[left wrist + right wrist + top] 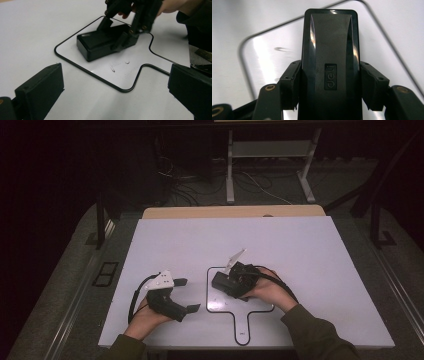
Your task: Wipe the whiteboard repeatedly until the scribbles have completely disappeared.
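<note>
A black block-shaped eraser (221, 283) marked "deli" (329, 50) lies flat on a small white board (220, 304) that has a black rim and a handle pointing toward the person. My right gripper (236, 281) is shut on the eraser's two long sides (329, 85), and the eraser rests on the board's glossy face (269, 50). To the left of the board, my left gripper (186, 295) lies on its side over the table, open with nothing between its fingers (114, 73). It looks across at the eraser (100, 43) and the right gripper (118, 31).
A faint pen mark (113, 67) shows on the board (120, 75) near the eraser. The white table (175, 240) reaches to a wooden strip (230, 212) at the far edge. Beyond it are desk legs (230, 170) and cables on a dark floor.
</note>
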